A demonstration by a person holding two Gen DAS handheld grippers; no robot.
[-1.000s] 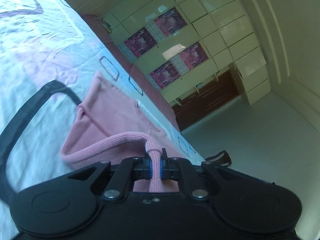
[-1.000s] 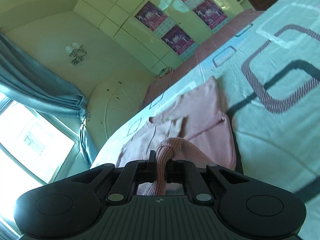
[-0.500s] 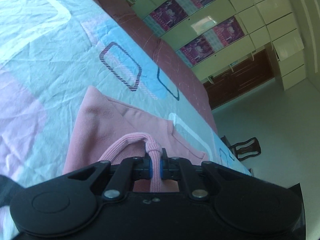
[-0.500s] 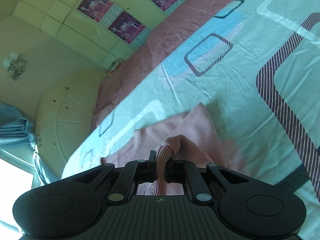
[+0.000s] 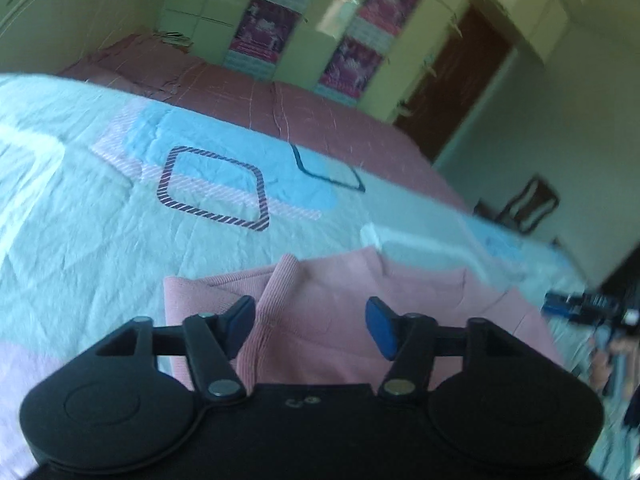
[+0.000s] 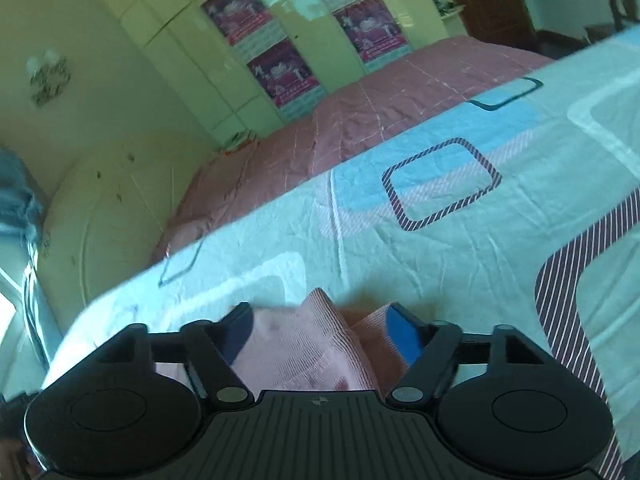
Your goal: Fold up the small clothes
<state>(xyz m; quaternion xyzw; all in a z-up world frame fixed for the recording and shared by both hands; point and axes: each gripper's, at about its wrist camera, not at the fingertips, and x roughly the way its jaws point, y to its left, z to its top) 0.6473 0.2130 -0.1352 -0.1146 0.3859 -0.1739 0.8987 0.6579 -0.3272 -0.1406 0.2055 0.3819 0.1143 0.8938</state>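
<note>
A small pink knit garment [image 5: 320,300] lies folded on the patterned bedsheet [image 5: 100,220]. In the left wrist view my left gripper [image 5: 311,320] hovers just over its ribbed edge, jaws opening, the pads apart and pressing on nothing. In the right wrist view the pink garment [image 6: 316,344] shows a raised ribbed corner between the fingers of my right gripper [image 6: 320,328]. Its jaws are opening too, and the blue pads stand clear of the cloth. The gripper bodies hide the near part of the garment in both views.
The light blue bedsheet [image 6: 440,240] with striped square prints spreads ahead. A pink quilt [image 5: 280,112] covers the far side of the bed. A cream wardrobe with posters [image 6: 288,40] stands behind, a dark chair [image 5: 528,204] on the floor at right.
Both grippers carried the pinched garment edge across the bed, lowered it onto the rest of the garment, and let go. Their jaws now stand apart.
</note>
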